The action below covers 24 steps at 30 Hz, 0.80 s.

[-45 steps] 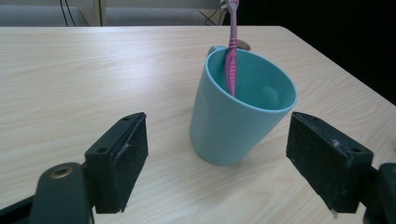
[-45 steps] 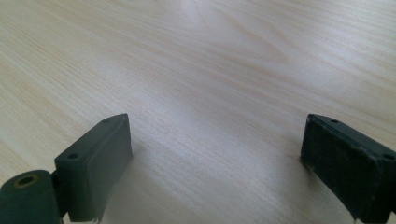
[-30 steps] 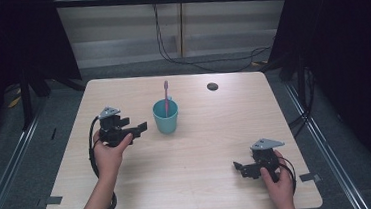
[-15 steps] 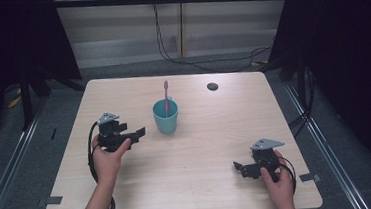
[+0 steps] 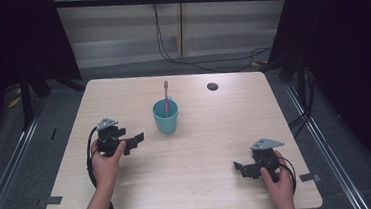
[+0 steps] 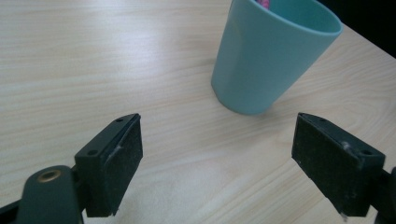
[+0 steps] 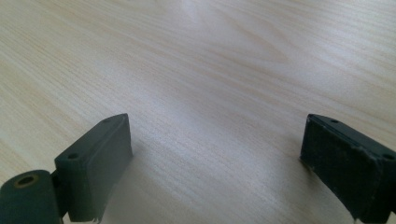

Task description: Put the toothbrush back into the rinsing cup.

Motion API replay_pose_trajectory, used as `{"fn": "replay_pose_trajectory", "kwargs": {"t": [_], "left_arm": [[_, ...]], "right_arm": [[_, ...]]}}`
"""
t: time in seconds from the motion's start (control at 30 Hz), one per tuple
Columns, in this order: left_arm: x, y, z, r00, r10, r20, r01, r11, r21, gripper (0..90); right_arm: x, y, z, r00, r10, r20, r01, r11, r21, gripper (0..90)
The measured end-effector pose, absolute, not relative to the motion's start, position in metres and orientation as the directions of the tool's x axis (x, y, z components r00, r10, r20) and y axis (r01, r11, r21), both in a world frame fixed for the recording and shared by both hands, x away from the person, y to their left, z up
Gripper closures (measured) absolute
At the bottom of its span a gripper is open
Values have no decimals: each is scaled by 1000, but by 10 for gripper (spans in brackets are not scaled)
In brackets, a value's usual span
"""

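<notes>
Pale wooden table [image 5: 195,184], grey floor [image 5: 16,148], black curtains [image 5: 13,43], beige wall [image 5: 117,27]

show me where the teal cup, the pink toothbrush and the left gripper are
teal cup [image 5: 166,118], high view, outer wall.
pink toothbrush [image 5: 165,89], high view, upper handle.
left gripper [image 5: 137,138], high view, between its fingertips.

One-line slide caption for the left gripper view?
Open left gripper facing an upright teal cup on the wooden table, something pink just visible inside it.

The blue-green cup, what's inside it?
A pink toothbrush stands inside the cup, its top poking above the rim. Its lower part and the cup's bottom are hidden by the cup's wall.
</notes>
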<state>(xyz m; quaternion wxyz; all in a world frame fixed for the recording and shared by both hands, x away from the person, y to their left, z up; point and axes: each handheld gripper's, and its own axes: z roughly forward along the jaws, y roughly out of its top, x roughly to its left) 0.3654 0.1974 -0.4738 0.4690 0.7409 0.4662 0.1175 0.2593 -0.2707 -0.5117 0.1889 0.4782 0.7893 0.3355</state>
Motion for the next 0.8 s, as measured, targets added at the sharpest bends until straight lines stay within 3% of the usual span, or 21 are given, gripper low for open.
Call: {"fn": "replay_pose_trajectory", "kwargs": {"t": [0.8], "left_arm": [[355, 208, -498, 538, 814, -217, 597, -186, 780, 164]], "right_arm": [[259, -271, -512, -472, 881, 22, 627, 318, 711, 81]]}}
